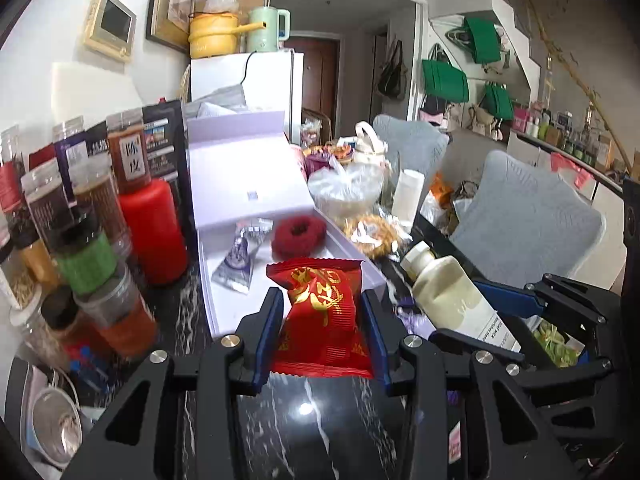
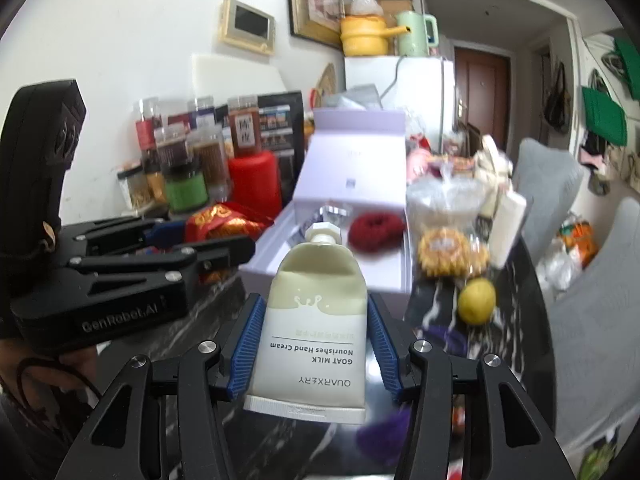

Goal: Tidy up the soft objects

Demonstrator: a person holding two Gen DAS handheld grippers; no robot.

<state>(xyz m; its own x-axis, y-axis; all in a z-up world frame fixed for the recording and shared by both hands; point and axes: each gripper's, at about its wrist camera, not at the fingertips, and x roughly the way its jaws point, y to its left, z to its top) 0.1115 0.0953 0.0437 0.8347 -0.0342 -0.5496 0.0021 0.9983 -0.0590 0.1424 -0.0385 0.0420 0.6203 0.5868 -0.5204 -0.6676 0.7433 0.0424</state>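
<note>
Carrying two soft items above the worktop (image 1: 304, 432) — left gripper (image 1: 324, 320) fingers clamped on the red snack packet (image 1: 320, 312), right gripper (image 2: 316, 340) fingers clamped on the hand-cream tube (image 2: 312, 320). Next, I judge — lowering each into the open white box (image 2: 320, 276) beside the red scrunchie (image 2: 376, 230).

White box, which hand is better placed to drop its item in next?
Probably left. The left gripper holds the red packet right at the white box rim; the right gripper, holding the hand cream tube, sits slightly farther back.
</note>
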